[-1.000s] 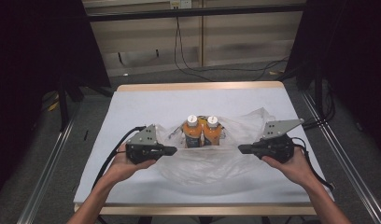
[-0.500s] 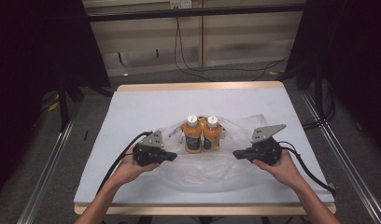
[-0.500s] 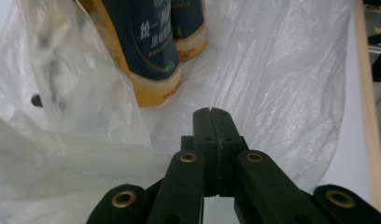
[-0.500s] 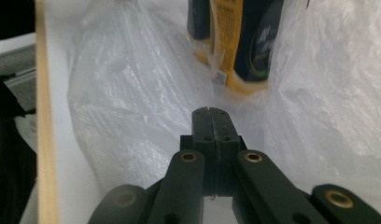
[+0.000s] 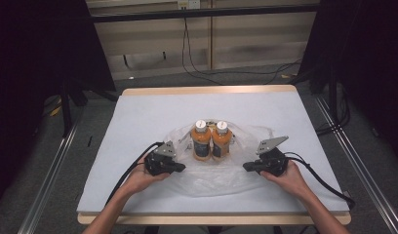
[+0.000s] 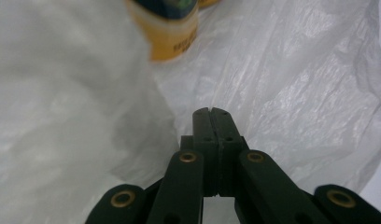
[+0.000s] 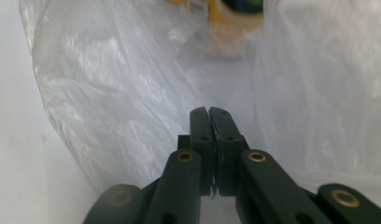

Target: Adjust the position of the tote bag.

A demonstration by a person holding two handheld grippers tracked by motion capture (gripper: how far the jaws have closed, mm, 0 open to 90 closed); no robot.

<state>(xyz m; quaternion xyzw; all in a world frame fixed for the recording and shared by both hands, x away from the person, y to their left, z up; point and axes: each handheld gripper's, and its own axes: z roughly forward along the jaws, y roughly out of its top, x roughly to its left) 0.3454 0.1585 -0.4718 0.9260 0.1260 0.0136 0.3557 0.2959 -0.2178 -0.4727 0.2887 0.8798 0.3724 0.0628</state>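
both grippers [image 5: 181, 168] [image 5: 247, 167] pinch the plastic bag [image 5: 211, 180] around 2 bottles [image 5: 210, 141].

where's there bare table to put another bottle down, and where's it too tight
Free: the far strip of the table beyond the two orange bottles, and both side margins outside the plastic bag. Crowded: the near middle, where the bag spreads between the left gripper and right gripper.

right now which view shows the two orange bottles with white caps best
The high view: both orange bottles with white caps stand upright side by side on the clear plastic bag, seen whole from caps to bases. The left gripper view catches just one bottle's lower part; the right gripper view shows blurred bottle bases through the plastic.
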